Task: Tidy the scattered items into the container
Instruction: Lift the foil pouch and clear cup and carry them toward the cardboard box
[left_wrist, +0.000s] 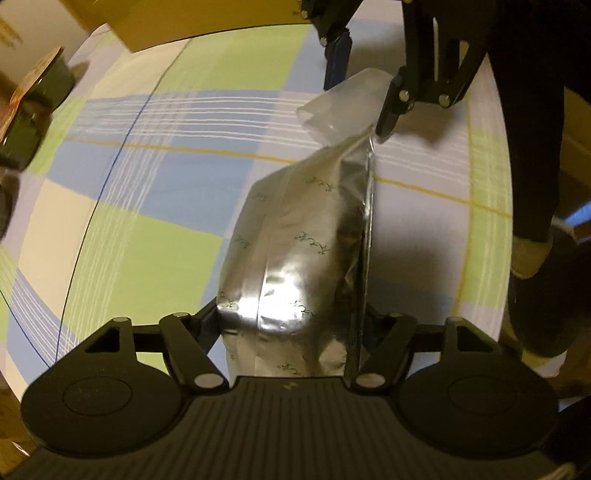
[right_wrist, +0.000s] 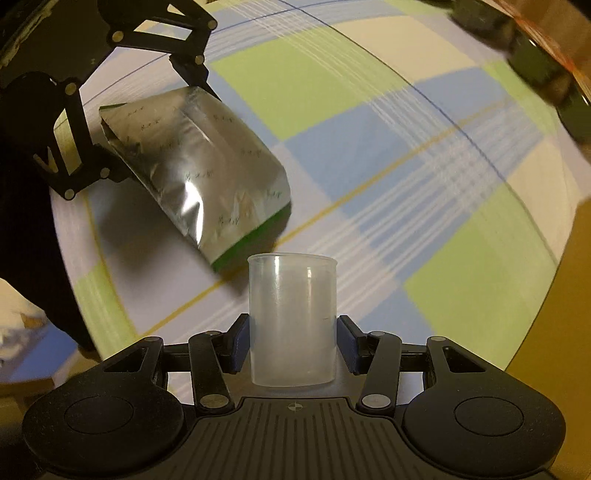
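Above the checked cloth (left_wrist: 147, 229), the left gripper (left_wrist: 291, 325) is clamping its jaws on a silver foil pouch (left_wrist: 299, 236) (held aloft), while the right gripper (right_wrist: 293, 341) is squeezing a translucent plastic cup (right_wrist: 292, 317).

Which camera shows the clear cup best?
The right wrist view: the cup stands whole between the right tool's pads. The left wrist view shows it only small, blurred and partly hidden.

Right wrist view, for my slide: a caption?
Right gripper holds a clear cup; left gripper holds a foil pouch above checked cloth.
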